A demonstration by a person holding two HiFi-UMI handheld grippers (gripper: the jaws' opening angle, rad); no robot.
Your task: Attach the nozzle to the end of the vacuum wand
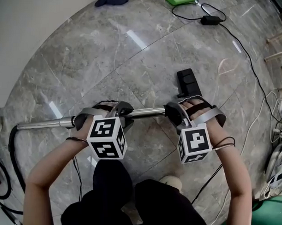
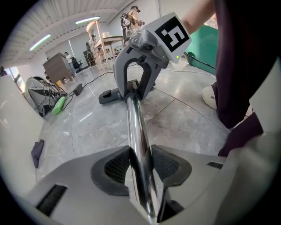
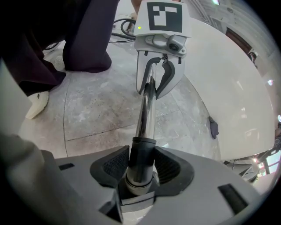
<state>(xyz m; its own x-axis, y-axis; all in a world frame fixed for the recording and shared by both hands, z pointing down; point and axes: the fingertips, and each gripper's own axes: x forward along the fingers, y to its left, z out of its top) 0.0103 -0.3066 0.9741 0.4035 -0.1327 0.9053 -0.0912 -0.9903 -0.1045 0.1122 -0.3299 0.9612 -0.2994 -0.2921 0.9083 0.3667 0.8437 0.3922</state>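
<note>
The vacuum wand (image 1: pixel 44 123) is held level above the marble floor (image 1: pixel 129 54), pinched at two places. The left claw (image 2: pixel 141 163) is clamped on the bare chrome tube, and the right claw (image 3: pixel 141 169) is closed around the dark collar (image 3: pixel 141 151) at the wand's end. The black nozzle (image 1: pixel 188 82) lies unheld on the floor just beyond the right claw. Trouble is likely at the changeover: the end meant to receive the nozzle is covered by the right claw. Once that grip is given up to fetch the nozzle, the smooth tube could be swivelled or slid through the single remaining pinch, dragged by the hose (image 1: pixel 13 151) at its far end.
</note>
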